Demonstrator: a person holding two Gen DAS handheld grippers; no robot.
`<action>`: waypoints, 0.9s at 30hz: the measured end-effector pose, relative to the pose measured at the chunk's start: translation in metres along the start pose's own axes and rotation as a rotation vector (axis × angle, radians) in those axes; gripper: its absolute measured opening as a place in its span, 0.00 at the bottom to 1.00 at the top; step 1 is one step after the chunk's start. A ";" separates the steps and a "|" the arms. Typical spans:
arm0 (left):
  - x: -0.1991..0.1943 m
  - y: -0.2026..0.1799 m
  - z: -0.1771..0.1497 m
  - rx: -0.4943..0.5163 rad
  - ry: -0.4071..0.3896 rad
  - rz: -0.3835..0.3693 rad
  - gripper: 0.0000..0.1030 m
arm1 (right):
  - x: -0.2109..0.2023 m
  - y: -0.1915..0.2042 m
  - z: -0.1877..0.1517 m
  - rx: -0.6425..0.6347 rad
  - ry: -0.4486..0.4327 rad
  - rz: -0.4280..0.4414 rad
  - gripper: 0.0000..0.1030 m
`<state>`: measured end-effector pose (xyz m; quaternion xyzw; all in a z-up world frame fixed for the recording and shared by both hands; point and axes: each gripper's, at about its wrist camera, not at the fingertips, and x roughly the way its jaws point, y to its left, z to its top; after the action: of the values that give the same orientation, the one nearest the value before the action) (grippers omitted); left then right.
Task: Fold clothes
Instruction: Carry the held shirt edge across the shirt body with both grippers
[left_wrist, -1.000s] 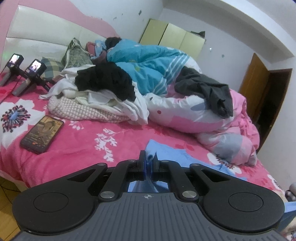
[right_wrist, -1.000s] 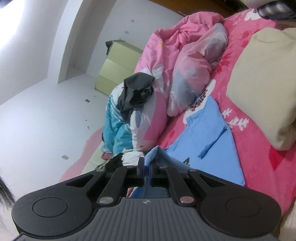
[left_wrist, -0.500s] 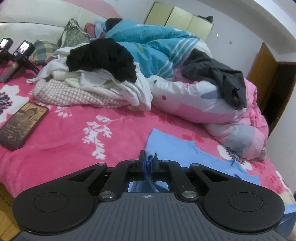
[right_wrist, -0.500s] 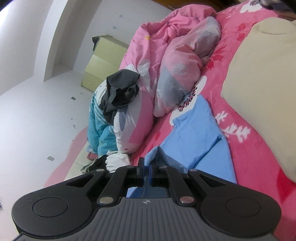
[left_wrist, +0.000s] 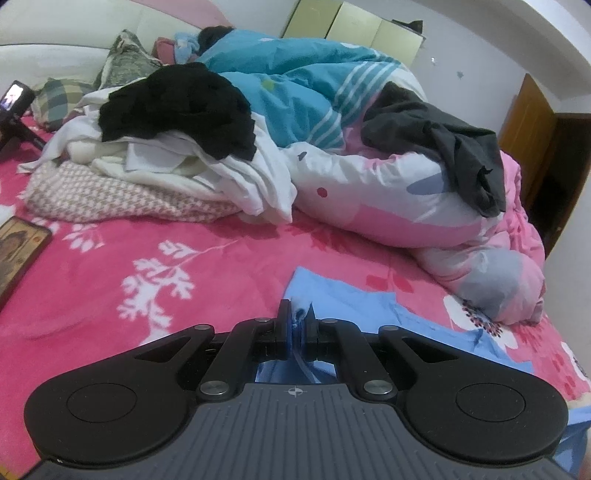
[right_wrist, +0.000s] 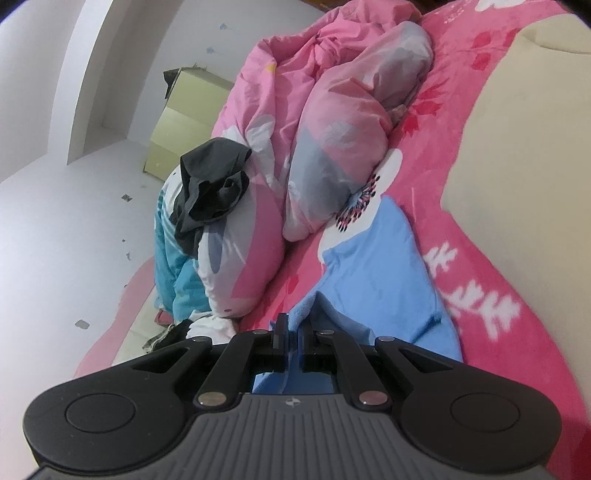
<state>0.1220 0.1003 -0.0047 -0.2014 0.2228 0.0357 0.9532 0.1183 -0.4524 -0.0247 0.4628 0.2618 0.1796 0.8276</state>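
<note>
The left gripper (left_wrist: 297, 318) and right gripper (right_wrist: 293, 325) are each clamping an edge of the blue garment (right_wrist: 380, 266), which is trailing across the pink bed (left_wrist: 110, 273) beside the duvet (left_wrist: 388, 199). Folding is just starting; the clothes pile (left_wrist: 155, 147) is waiting.

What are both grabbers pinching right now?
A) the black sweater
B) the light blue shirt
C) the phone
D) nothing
B: the left gripper and the right gripper are each shut on a fold of the light blue shirt spread on the pink bedspread.
</note>
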 end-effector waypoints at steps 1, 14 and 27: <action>0.005 -0.001 0.002 0.001 0.000 -0.002 0.02 | 0.004 -0.001 0.003 0.000 -0.002 -0.002 0.04; 0.070 -0.016 0.027 0.003 -0.002 -0.040 0.02 | 0.053 -0.010 0.039 -0.018 -0.028 -0.016 0.04; 0.139 -0.015 0.036 -0.014 0.027 -0.044 0.02 | 0.111 -0.023 0.071 -0.030 -0.040 -0.037 0.04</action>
<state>0.2636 0.0981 -0.0309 -0.2133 0.2311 0.0133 0.9492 0.2507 -0.4523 -0.0429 0.4488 0.2512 0.1588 0.8428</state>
